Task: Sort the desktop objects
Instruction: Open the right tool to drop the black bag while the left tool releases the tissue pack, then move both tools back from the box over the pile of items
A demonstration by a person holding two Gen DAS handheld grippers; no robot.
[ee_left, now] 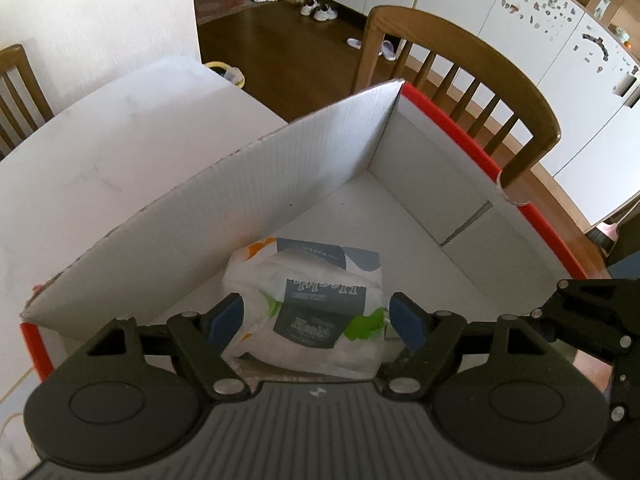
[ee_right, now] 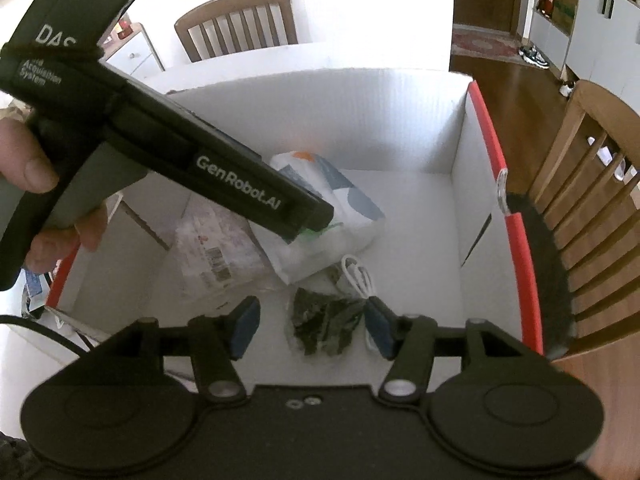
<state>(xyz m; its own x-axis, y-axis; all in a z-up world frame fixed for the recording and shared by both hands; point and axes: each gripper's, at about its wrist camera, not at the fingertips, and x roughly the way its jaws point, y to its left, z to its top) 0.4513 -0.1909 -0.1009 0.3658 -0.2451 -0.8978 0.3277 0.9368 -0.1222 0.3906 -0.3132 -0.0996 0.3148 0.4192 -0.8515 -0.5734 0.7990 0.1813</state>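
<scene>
A white cardboard box (ee_left: 280,184) with red edges stands on the table. On its floor lies a white tissue pack (ee_left: 320,308) with dark labels. My left gripper (ee_left: 316,322) hangs over the pack, open, a blue pad close to each side without pressing. In the right wrist view the same pack (ee_right: 348,216) lies beside a clear-wrapped packet with a barcode (ee_right: 216,256), a coiled white cable (ee_right: 358,276) and a dark green packet (ee_right: 320,326). My right gripper (ee_right: 312,329) is open, and the dark packet lies loose between its pads.
The box sits on a white table (ee_left: 100,140). A wooden chair (ee_left: 460,80) stands just behind the box's red-edged far wall, another chair (ee_right: 240,20) at the table's far side. A hand (ee_right: 32,172) holds the left tool's black body (ee_right: 240,184), which crosses above the box.
</scene>
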